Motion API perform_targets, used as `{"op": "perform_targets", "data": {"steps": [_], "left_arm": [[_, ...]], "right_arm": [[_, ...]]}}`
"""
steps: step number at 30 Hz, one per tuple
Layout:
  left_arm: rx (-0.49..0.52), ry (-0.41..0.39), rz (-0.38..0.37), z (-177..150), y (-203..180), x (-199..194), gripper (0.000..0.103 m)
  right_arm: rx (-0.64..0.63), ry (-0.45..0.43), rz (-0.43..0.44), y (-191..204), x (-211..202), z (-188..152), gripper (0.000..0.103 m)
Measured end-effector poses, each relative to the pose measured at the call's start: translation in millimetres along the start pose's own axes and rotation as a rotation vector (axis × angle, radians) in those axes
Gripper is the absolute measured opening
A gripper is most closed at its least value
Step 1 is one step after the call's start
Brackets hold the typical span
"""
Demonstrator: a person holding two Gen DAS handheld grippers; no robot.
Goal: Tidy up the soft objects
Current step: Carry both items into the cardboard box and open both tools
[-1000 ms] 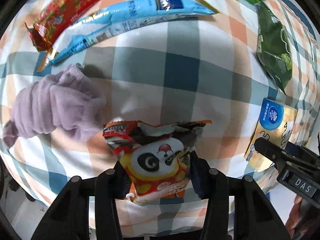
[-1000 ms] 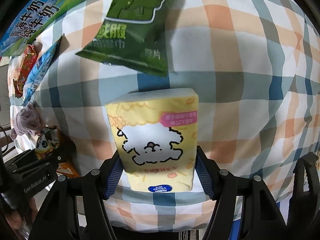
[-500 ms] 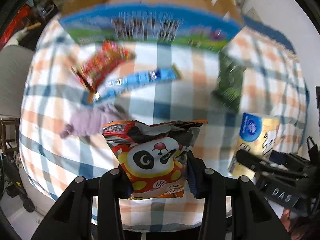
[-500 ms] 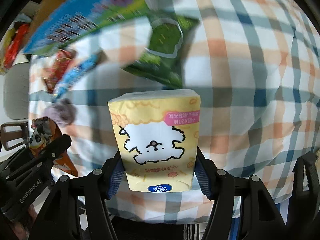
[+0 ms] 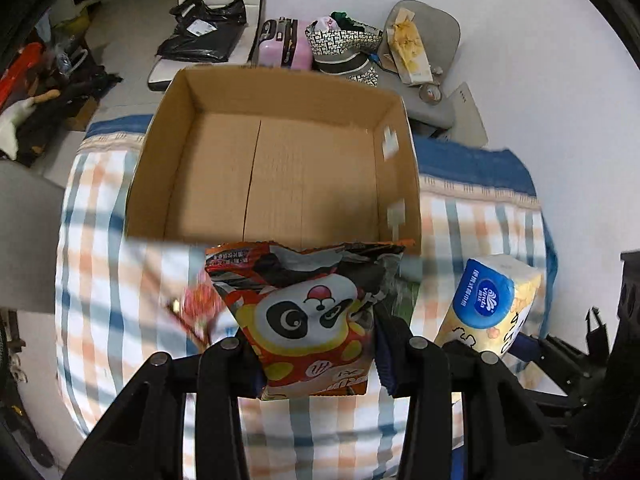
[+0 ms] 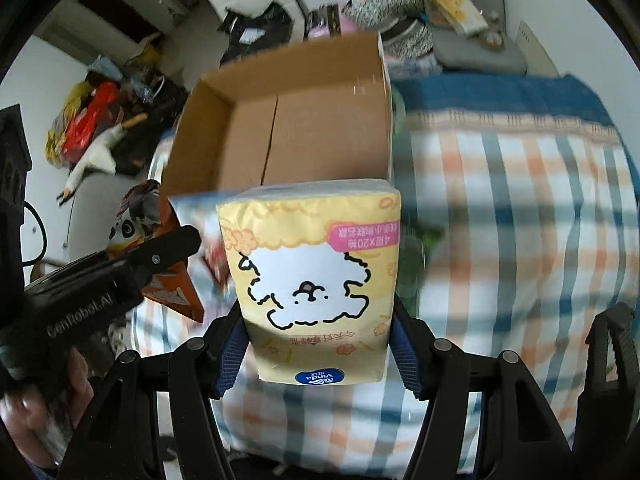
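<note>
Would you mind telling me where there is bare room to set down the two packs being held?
The cardboard box is bare inside, its whole floor free between four walls. The checked cloth right of the box also looks open. Near the panda snack bag and tissue pack, blurred packets crowd the cloth.

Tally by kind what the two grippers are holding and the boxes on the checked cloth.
Snack bags: 1, the panda snack bag
Tissue packs: 1, the yellow tissue pack
Cardboard boxes: 1, the open cardboard box
Total: 3
</note>
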State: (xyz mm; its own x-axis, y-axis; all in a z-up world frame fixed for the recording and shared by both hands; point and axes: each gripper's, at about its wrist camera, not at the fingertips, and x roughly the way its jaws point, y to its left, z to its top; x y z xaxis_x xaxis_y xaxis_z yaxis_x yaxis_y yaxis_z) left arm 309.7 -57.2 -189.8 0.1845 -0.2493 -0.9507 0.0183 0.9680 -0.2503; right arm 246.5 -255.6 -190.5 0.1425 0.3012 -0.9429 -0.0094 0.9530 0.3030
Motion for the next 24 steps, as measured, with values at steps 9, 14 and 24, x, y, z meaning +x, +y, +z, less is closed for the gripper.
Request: {"op": "perform_targets", "data": {"steps": [9, 14, 24], "left_arm": [[-0.018, 0.139, -0.075, 120, 35, 75, 0.038], [-0.053, 0.214, -0.101, 156, 54, 133, 0.038], [-0.053, 0.282, -0.119, 188, 59, 189, 0.039]], "right_arm": [[0.066, 0.006, -0.022, 22, 67, 138, 0.066], [0.081, 0.062, -0.078, 21, 132, 197, 0.066], [0.064, 0.14, -0.161, 5, 207, 247, 0.066]]}}
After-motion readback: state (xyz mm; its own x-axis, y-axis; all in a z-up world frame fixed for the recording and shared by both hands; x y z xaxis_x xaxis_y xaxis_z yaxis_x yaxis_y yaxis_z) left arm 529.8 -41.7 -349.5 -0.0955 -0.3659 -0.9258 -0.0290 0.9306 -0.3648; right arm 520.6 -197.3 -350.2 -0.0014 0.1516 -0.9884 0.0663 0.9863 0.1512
